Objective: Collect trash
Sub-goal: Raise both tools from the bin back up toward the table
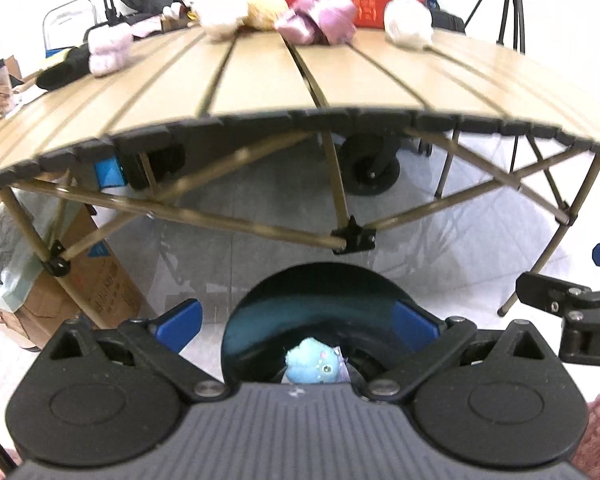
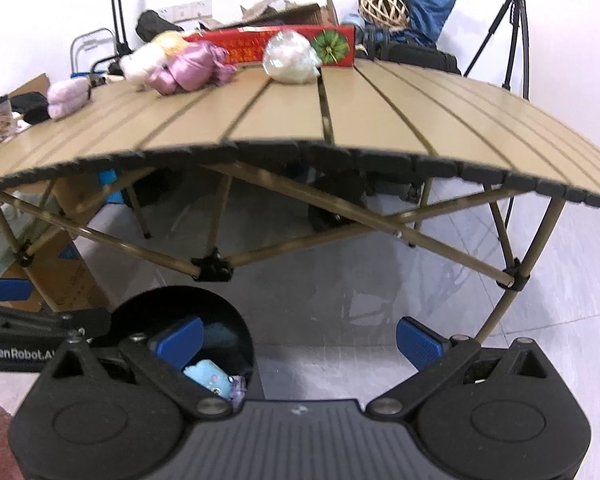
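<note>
A tan folding table (image 1: 260,80) made of long slats stands on a pale grey floor (image 2: 380,280), with crossed thin legs under it. All the soft crumpled things sit along the far edge of the table. A shiny purple wad (image 1: 320,18) is near the middle of that edge, with a yellow wad (image 1: 266,8) and a pale pink wad (image 1: 220,18) just beside it toward the left. A white shiny wad (image 1: 406,20) sits a bit to the right, and a light purple fluffy wad (image 1: 108,48) is near the far left corner. Behind the table a long red box (image 2: 268,42) lies against the white wall, and a black tripod (image 2: 516,28) stands at the right. A brown cardboard box (image 1: 88,280) sits on the floor under the left side of the table. In front of the table, low on the floor, is a round dark bin (image 1: 312,308). A small blue fuzzy thing (image 1: 312,364) is inside it. The left gripper (image 1: 296,322) is spread wide over the bin and holds nothing. The right gripper (image 2: 300,338) is also spread wide and holds nothing, with its left finger (image 2: 180,340) over the bin and the rest above bare floor.
</note>
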